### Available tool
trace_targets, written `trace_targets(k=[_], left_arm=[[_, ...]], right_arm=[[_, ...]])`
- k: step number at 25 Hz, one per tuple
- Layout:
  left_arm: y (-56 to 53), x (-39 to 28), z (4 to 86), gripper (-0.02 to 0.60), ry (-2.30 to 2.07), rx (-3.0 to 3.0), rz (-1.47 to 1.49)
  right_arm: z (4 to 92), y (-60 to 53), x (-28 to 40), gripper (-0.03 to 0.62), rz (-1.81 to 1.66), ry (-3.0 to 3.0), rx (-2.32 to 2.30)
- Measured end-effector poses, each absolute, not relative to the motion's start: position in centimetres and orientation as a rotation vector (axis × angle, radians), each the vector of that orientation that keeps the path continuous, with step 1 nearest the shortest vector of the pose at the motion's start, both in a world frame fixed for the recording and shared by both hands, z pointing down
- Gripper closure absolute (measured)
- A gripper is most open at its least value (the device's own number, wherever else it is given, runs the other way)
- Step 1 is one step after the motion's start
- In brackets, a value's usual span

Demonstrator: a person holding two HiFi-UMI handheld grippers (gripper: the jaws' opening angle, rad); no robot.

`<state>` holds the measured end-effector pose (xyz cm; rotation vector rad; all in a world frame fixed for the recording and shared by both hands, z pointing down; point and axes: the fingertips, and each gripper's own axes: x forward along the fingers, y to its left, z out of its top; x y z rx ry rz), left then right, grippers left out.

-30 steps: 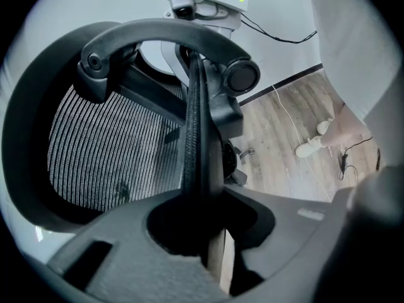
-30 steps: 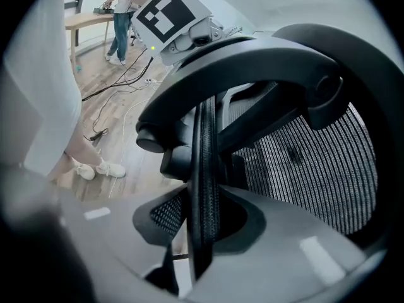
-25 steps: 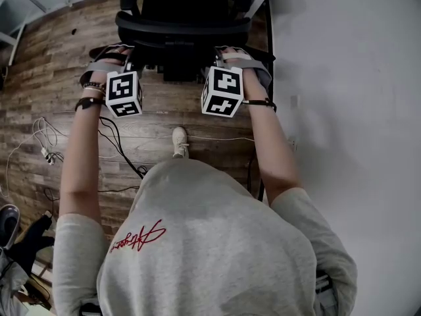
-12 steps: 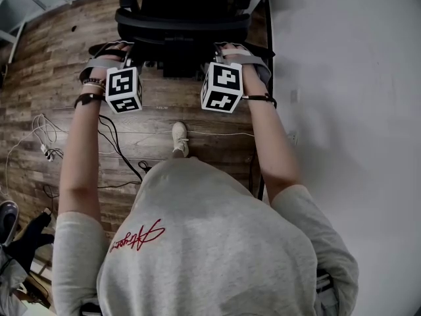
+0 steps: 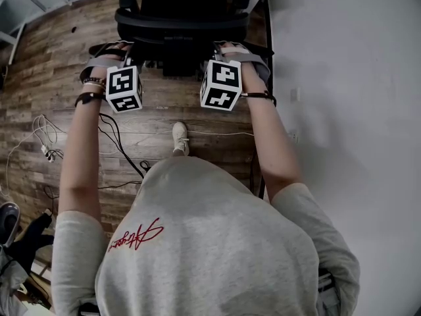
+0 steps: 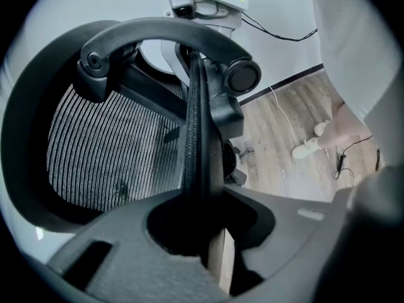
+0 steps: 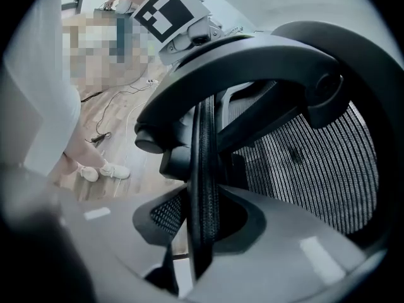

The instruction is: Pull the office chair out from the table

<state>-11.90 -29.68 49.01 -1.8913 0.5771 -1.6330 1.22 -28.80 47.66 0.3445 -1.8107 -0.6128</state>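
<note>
Your left claw [image 6: 203, 229] clenching on office chair [image 5: 184, 15] backrest rim [image 6: 197, 131], jaws staying narrowly apart, rim filling gap. Your right claw [image 7: 203, 229] gripping same rim at opposite side, equally narrow. Chair standing directly ahead of both claws, on wood floor [image 5: 59, 64].

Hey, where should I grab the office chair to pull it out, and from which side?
Take the office chair by its backrest rim, one gripper on each side edge, coming from behind. The rim is thin and upright, so it slips between jaws, and the back faces the person. The left gripper and right gripper are each shut on it that way.
</note>
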Motion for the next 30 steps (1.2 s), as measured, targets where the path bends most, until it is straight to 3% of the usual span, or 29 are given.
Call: trace_targets(k=[30], left_arm=[[-23.6, -11.2, 48.7, 0.506, 0.589, -1.880, -1.625]], right_arm=[[47.5, -22.8, 1.9, 0.492, -0.626, -1.814, 0.337]])
